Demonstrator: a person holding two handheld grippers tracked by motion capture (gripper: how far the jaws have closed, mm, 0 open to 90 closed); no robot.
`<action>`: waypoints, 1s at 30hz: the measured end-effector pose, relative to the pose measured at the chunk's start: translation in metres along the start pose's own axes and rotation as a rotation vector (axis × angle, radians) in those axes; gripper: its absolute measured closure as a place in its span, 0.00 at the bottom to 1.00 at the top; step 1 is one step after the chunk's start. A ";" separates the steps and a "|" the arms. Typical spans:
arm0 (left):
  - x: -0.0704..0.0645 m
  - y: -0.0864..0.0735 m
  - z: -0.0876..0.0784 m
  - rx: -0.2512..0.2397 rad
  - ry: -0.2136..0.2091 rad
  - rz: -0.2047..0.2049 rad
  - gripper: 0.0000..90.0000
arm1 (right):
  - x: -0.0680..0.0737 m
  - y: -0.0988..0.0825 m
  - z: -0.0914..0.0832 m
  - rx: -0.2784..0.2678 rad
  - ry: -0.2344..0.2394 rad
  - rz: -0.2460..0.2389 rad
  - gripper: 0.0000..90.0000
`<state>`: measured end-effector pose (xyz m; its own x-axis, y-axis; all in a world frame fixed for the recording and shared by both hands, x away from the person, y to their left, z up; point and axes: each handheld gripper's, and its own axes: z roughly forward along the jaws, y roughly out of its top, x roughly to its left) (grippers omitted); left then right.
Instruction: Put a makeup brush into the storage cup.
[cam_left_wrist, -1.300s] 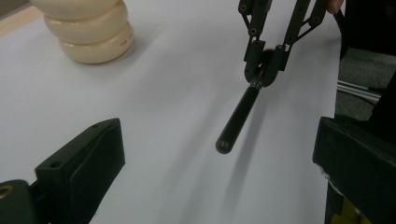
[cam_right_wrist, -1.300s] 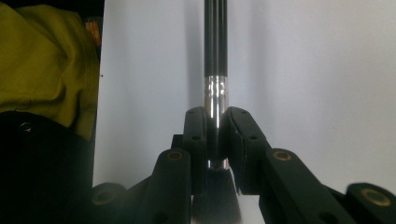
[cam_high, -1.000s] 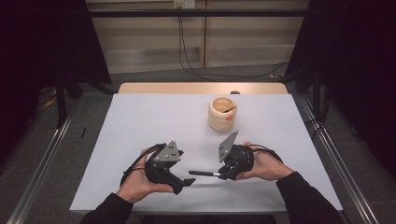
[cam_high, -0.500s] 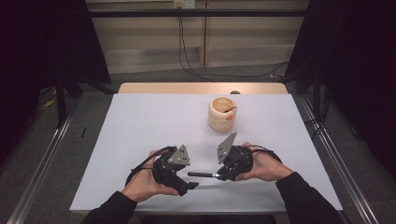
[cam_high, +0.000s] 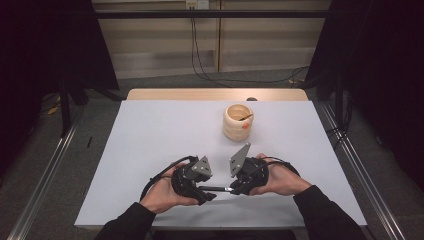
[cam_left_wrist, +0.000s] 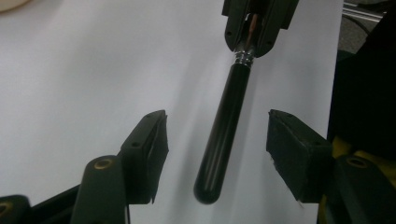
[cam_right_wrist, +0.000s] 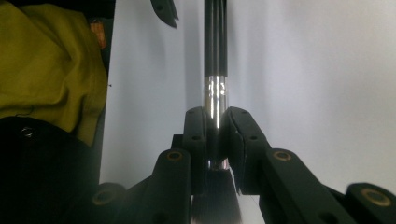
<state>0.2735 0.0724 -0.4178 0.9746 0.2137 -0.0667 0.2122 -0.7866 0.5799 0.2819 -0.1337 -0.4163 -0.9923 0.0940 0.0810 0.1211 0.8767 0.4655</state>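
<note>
Two grippers shared the slim, light, glossy black-handled makeup brush (cam_left_wrist: 227, 121): right gripper (cam_right_wrist: 217, 140) was clamped on its silver ferrule (cam_right_wrist: 215, 100), while left gripper (cam_left_wrist: 217, 140), jaws apart but just closing, straddled the slippery-looking handle.

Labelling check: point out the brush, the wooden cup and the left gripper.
brush (cam_left_wrist: 229, 107), left gripper view, mid black handle.
wooden cup (cam_high: 235, 127), high view, outer wall.
left gripper (cam_left_wrist: 217, 149), left gripper view, midway between fingertips.

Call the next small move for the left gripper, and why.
Probably finish closing the left gripper on the black makeup brush handle. Its jaws have just been closing, and the handle lies between them untouched, gaps on both sides. The right gripper clamps the brush's silver ferrule, holding it level above the white table.
</note>
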 end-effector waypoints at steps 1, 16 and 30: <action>0.000 0.000 0.001 0.004 -0.006 -0.004 0.45 | 0.000 0.000 0.001 -0.001 -0.001 0.003 0.87; -0.003 0.004 0.011 0.018 -0.071 0.048 0.73 | 0.003 0.003 0.005 0.001 0.012 -0.035 0.87; -0.001 0.001 0.015 0.045 -0.075 0.063 0.84 | 0.004 0.003 0.006 0.007 0.009 -0.058 0.87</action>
<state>0.2734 0.0629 -0.4297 0.9883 0.1208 -0.0928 0.1520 -0.8226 0.5479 0.2778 -0.1274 -0.4201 -0.9973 0.0388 0.0619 0.0631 0.8840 0.4633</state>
